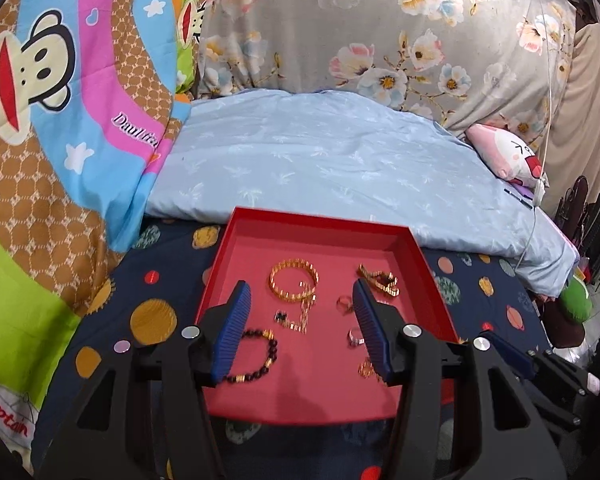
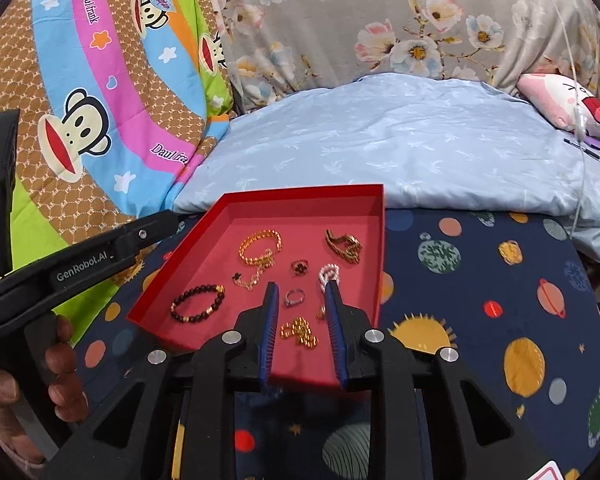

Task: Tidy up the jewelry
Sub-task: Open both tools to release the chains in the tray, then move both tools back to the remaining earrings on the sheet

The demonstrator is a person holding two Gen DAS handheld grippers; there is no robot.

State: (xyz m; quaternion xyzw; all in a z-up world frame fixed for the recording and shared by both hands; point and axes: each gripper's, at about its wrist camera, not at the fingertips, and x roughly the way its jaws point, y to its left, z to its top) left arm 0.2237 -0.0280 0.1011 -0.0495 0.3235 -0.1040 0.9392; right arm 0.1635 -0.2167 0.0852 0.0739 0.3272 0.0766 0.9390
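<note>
Two open grippers, left (image 1: 302,312) and right (image 2: 302,304), above jewelry-strewn red tray (image 2: 380,240), pillow (image 2: 380,148) behind.

Two fisheye cameras, one mounted behind each gripper's fingers, look forward and down over a red tray (image 1: 420,256) on a bed. The left gripper (image 1: 304,328) views the tray squarely from close above its near edge. The right gripper (image 2: 302,332) sits equally close, further right. Both views share the tray (image 2: 374,240) and a pale blue quilt (image 1: 340,160) beyond it.
</note>
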